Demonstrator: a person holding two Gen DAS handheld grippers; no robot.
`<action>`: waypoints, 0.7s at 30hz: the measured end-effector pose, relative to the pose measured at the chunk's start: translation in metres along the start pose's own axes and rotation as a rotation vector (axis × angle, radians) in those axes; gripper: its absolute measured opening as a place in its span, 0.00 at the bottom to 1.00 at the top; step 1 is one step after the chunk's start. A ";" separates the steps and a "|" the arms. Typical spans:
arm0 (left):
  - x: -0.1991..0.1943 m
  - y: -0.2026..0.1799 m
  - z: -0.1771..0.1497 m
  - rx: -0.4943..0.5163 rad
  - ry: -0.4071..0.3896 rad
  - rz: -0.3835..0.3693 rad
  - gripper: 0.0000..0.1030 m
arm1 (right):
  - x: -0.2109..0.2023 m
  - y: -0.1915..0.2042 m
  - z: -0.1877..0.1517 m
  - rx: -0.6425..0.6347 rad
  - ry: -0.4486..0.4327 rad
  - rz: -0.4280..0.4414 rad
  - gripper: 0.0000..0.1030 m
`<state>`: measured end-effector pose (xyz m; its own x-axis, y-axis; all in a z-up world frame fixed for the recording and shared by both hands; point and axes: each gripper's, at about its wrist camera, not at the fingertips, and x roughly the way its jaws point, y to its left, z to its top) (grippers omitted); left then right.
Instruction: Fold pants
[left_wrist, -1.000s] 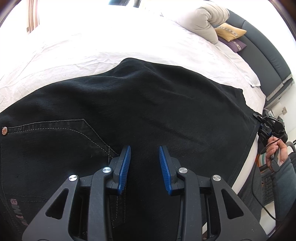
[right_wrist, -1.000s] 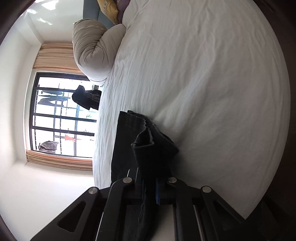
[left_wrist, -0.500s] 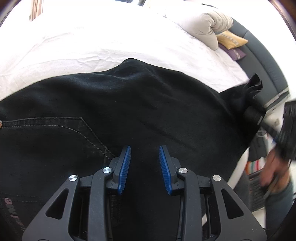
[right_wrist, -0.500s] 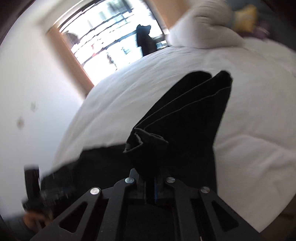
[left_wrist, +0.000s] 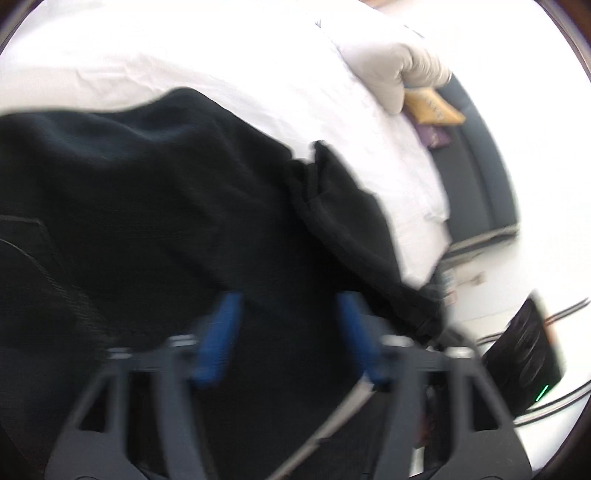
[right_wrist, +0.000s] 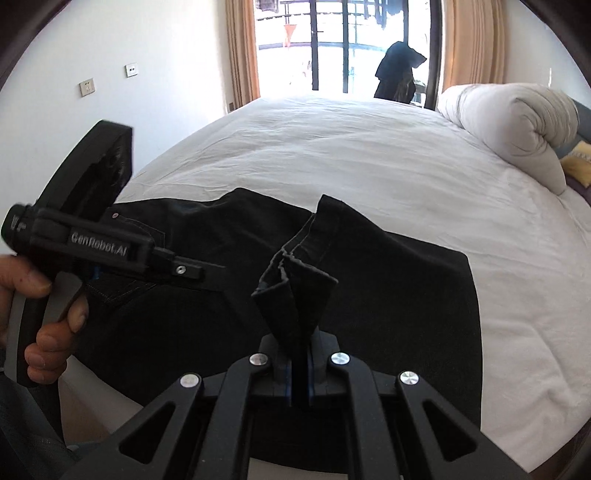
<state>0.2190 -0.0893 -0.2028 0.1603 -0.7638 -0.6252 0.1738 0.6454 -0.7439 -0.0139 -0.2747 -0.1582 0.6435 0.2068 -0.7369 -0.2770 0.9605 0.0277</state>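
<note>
Black pants (right_wrist: 388, 295) lie spread on the white bed (right_wrist: 332, 147), waist and pocket to the left. My right gripper (right_wrist: 300, 373) is shut on the bunched leg hems (right_wrist: 295, 280), holding them up over the pants. In the left wrist view the pants (left_wrist: 147, 203) fill the middle, with the lifted hem end (left_wrist: 332, 206) at right. My left gripper (left_wrist: 288, 332) is open and empty just above the fabric; the view is blurred. The left gripper also shows at left in the right wrist view (right_wrist: 110, 251), held by a hand.
A rolled grey duvet (right_wrist: 517, 122) and yellow and purple cushions (left_wrist: 430, 107) lie at the bed's head. A window with curtains (right_wrist: 332, 44) is beyond the bed. A black device (left_wrist: 524, 354) with cables sits right of the bed edge.
My right gripper has swung the leg hems up and leftward over the pants, toward the waist. My left gripper has shifted and its jaws stand wider apart; its view is now blurred.
</note>
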 end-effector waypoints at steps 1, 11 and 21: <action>0.000 0.000 0.002 -0.017 -0.008 -0.021 0.69 | -0.001 0.009 0.000 -0.022 0.000 0.002 0.06; -0.010 0.012 0.016 -0.090 -0.017 -0.069 0.68 | -0.009 0.070 0.004 -0.137 -0.022 0.068 0.06; -0.043 0.046 0.015 -0.102 -0.053 0.014 0.20 | -0.004 0.096 0.010 -0.177 -0.023 0.117 0.07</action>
<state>0.2350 -0.0261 -0.2063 0.2134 -0.7515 -0.6242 0.0718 0.6493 -0.7571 -0.0358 -0.1813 -0.1453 0.6150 0.3209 -0.7203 -0.4706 0.8823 -0.0088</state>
